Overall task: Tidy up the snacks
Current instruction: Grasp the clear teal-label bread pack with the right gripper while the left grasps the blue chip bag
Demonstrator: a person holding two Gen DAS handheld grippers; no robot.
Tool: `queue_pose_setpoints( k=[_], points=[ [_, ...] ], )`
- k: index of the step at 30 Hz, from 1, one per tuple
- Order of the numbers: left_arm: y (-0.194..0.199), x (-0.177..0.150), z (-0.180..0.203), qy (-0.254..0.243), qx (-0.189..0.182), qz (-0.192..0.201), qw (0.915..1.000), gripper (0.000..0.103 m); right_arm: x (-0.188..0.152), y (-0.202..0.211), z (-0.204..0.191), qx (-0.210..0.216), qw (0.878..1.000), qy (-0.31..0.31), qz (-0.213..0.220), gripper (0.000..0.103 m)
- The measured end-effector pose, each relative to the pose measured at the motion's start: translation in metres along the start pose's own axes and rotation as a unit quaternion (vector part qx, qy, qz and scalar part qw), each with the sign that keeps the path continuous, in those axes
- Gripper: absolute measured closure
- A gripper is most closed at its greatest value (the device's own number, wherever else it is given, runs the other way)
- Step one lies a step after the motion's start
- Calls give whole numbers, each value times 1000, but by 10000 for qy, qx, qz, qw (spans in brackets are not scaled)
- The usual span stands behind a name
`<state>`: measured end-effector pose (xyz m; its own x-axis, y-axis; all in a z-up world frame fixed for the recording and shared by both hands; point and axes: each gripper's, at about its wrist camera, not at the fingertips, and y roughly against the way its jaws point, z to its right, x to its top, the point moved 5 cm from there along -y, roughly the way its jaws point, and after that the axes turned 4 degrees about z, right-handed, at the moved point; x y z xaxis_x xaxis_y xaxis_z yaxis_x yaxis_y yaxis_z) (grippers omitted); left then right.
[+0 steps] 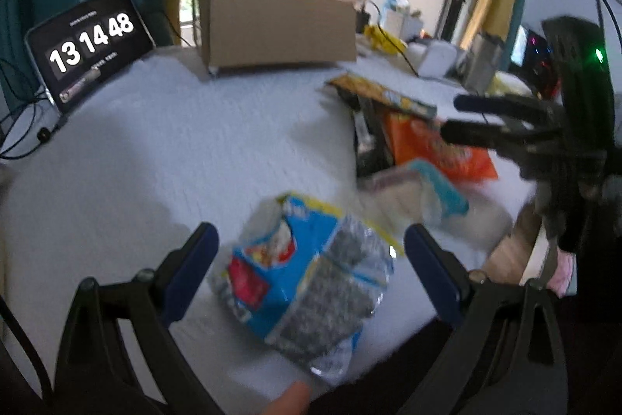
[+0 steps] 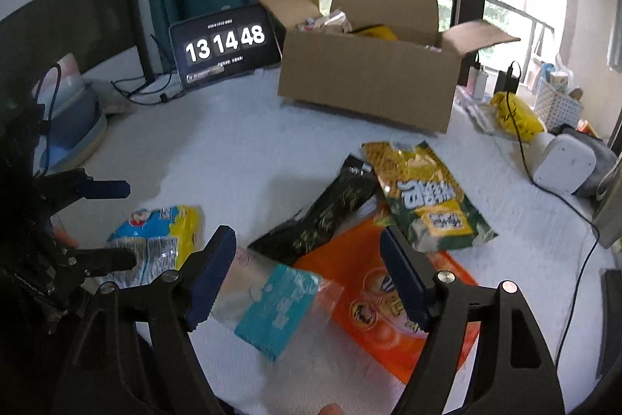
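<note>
Snack packets lying loose on white counter before cardboard box (image 2: 369, 84) | blue packet (image 1: 303, 275) sitting between left tongs (image 1: 311, 247), gaping, not touching | teal packet (image 2: 272, 310) lying under right tongs (image 2: 307, 279), standing apart, gripping nothing

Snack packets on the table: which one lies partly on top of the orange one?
The green-and-yellow packet; its lower end overlaps the orange packet.

Glossy plastic snack bags (image 2: 427, 197) lie near a matt cardboard box (image 2: 373, 80).
</note>
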<state>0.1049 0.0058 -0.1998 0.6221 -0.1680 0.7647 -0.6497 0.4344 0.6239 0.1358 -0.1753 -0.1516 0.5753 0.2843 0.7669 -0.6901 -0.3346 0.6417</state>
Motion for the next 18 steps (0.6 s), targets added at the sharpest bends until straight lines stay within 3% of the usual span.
queue_pose_setpoints(
  k=[5, 11, 18],
  points=[
    [-7, -16, 12, -422, -68, -238, 9988, 6, -10, -4, 3, -34, 9999, -38, -128, 23],
    [-27, -28, 16, -990, 517, -539, 9923, 6, -17, -5, 2, 10, 9998, 63, -212, 23],
    [-42, -20, -11, -251, 681, -603, 9955, 6, -31, -14, -10, 239, 9976, 380, -534, 23]
  ],
)
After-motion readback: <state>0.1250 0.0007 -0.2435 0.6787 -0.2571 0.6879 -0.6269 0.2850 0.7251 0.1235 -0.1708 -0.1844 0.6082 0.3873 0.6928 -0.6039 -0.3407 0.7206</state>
